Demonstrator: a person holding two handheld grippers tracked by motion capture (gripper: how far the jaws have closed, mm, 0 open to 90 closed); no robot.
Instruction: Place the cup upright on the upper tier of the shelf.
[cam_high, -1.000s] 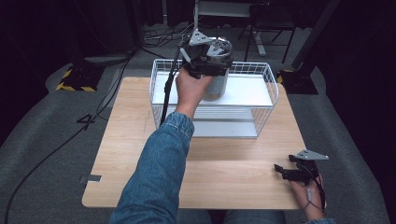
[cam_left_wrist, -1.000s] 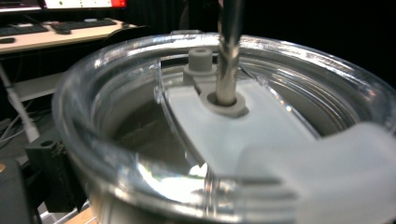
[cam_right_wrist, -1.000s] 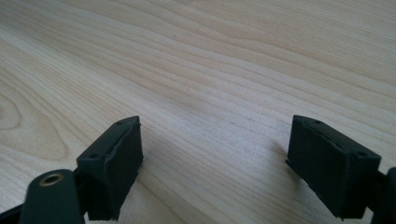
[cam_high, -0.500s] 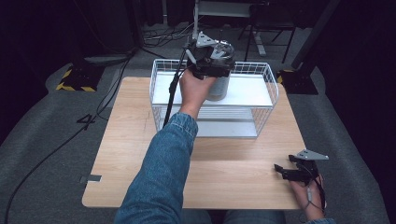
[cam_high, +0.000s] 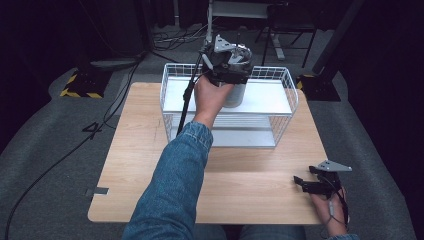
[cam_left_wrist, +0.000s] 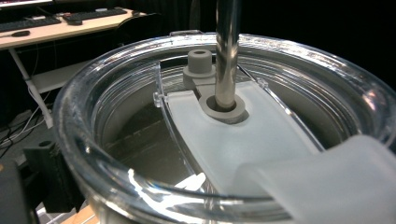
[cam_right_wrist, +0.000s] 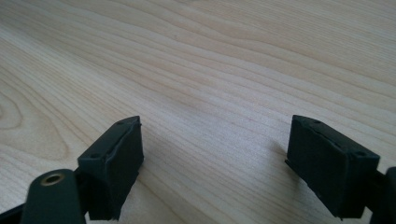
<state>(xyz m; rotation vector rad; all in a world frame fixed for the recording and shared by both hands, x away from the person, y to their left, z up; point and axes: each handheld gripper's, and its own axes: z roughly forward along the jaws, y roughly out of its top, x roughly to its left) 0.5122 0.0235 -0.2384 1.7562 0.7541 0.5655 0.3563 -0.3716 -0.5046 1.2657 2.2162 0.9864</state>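
The left gripper holds a steel tumbler over the upper shelf of the white wire basket, at twelve o'clock on the bench. Against the frame a second ago, the cup has moved a little toward one o'clock and seems slightly lower, so I judge it is being set down on the white shelf, with placing nearly done but release not yet made. Whether its base already touches the shelf cannot be told.

The left gripper's fingers are hidden behind the cup's clear lid in the left gripper view, where a metal straw rises through the lid; I judge they are clamped on the cup, since it hangs with the gripper. The left forearm, in a denim sleeve, stretches from six o'clock straight toward twelve, hand raised and wrist bent down over the basket.

The right gripper rests at four o'clock on the bench, unmoved, its fingers wide apart on bare wood and holding nothing.
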